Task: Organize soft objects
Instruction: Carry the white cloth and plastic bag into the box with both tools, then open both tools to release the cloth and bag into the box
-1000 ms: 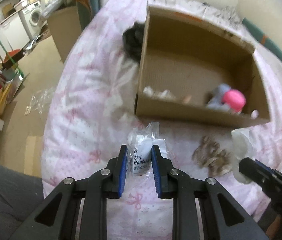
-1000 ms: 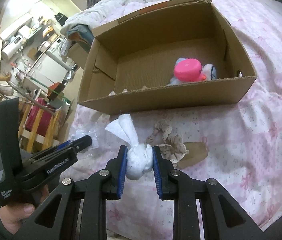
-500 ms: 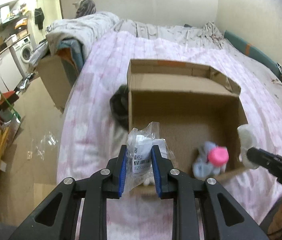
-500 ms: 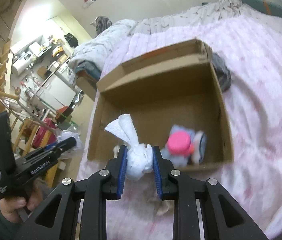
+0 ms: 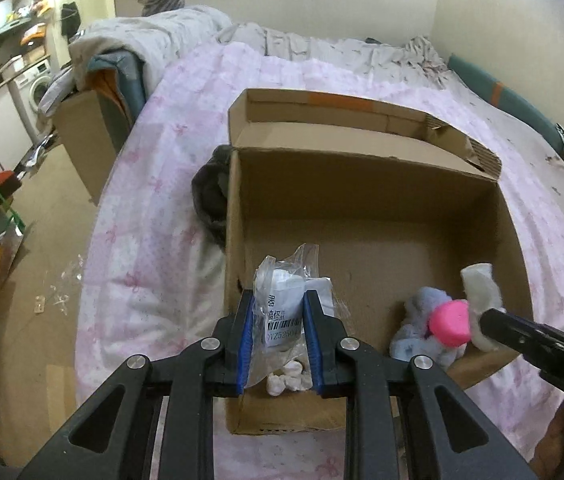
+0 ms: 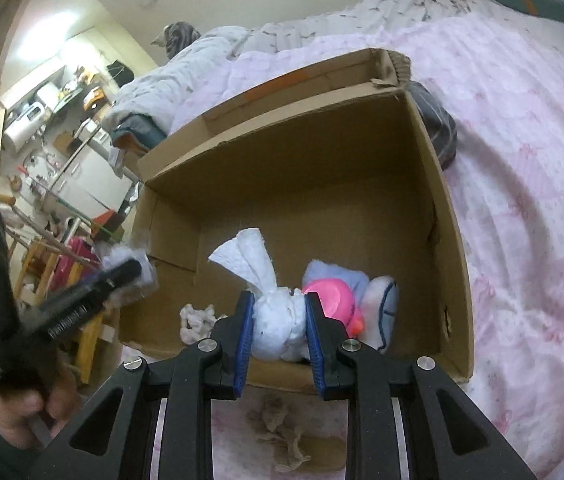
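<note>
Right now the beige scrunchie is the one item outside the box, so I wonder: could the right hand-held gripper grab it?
Probably not yet: the right hand-held gripper is shut on the tissue bundle. The scrunchie lies unobstructed just below it.

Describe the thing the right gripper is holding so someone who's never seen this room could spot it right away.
Find the open cardboard box on the pink bedspread. Over its near edge, the right gripper pinches a white tissue bundle, twisted so a loose tail fans upward. Unlike the plush toy with the pink cap behind it, it is plain white paper.
</note>
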Action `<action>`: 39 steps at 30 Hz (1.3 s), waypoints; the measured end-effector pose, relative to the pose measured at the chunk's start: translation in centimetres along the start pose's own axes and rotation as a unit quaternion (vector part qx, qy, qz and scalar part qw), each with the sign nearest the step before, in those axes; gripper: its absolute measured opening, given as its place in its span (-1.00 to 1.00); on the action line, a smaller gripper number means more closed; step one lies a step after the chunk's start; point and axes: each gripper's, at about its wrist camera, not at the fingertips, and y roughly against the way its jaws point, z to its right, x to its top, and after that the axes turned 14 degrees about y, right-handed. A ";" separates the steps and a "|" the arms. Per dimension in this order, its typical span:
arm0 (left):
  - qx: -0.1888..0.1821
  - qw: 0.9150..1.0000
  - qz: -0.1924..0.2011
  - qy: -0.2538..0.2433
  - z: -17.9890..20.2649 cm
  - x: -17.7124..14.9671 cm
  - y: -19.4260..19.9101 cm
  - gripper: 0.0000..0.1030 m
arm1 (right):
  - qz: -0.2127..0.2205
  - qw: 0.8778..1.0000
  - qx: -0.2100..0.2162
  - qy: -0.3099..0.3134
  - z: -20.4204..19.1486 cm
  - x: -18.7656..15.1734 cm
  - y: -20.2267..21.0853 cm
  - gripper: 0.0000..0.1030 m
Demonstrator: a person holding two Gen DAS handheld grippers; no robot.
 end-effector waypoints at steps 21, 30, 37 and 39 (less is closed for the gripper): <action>0.014 1.000 0.002 -0.003 0.2 -0.3 -0.5 -0.59 | -0.015 0.999 0.027 0.018 -1.2 0.2 -1.5 -0.47; 0.010 1.000 0.000 -0.017 0.7 -0.6 -0.3 -0.22 | 0.001 1.000 0.015 0.009 -1.1 0.1 -1.1 -0.47; -0.002 0.999 0.027 -0.022 1.1 -1.0 1.1 0.36 | -0.008 0.999 0.028 -0.017 -0.4 0.0 -1.4 0.55; 0.002 0.999 0.027 -0.027 1.3 -1.0 1.1 0.36 | 0.002 0.999 0.026 -0.024 -0.2 0.0 -1.0 0.55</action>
